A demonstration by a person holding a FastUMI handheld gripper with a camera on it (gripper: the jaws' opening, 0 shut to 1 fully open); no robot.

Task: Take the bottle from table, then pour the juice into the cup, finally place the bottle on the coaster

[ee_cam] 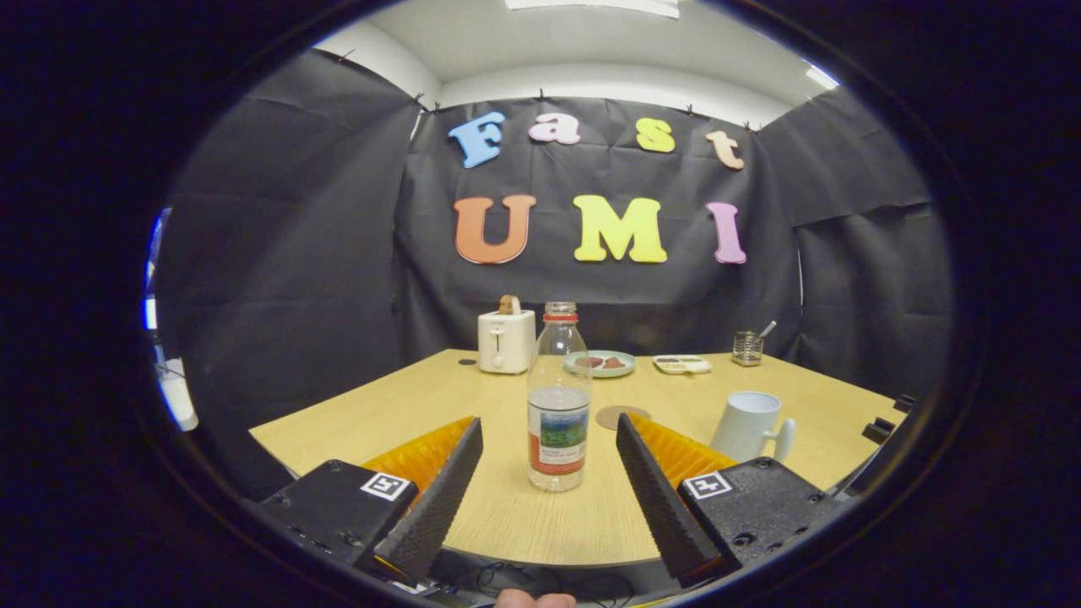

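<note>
A clear plastic bottle [557,397] with a label and no cap stands upright on the wooden table [405,405], partly filled with clear liquid. It stands just ahead of my gripper [549,429], between the two fingertips with a gap on each side. The gripper is open and nothing touches its fingers. A round brown coaster [623,416] lies just behind the bottle, to its right. A white cup [747,426] with a handle stands beyond the right finger.
At the back of the table stand a white toaster [506,340] with toast in it, a plate [601,363] with food, a small flat tray [681,364] and a glass jar [747,347] with a spoon. Black cloth walls close the booth.
</note>
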